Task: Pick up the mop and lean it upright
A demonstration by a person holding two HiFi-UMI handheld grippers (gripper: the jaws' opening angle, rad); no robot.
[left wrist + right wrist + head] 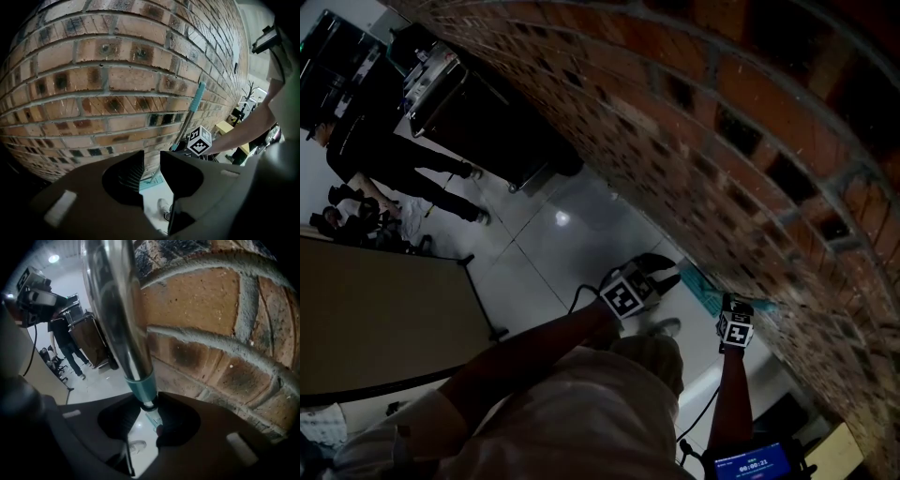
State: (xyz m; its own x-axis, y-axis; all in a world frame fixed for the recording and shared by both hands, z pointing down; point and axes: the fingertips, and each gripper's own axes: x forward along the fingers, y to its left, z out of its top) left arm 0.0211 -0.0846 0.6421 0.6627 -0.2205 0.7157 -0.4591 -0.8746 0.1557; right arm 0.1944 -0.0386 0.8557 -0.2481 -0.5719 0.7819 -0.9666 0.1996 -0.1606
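The right claw [148, 405] is gripping the mop [117, 310] by its pole beside the brick wall [211, 310] — the left claw [151, 164] is hanging open, holding nothing.

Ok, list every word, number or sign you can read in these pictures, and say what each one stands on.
Blue screen, bottom of the head view: a row of digits like a timer, too small to read for sure.
Marker cubes: black and white square patterns only, no letters or numbers.
Mop handle and brick wall: no print visible.
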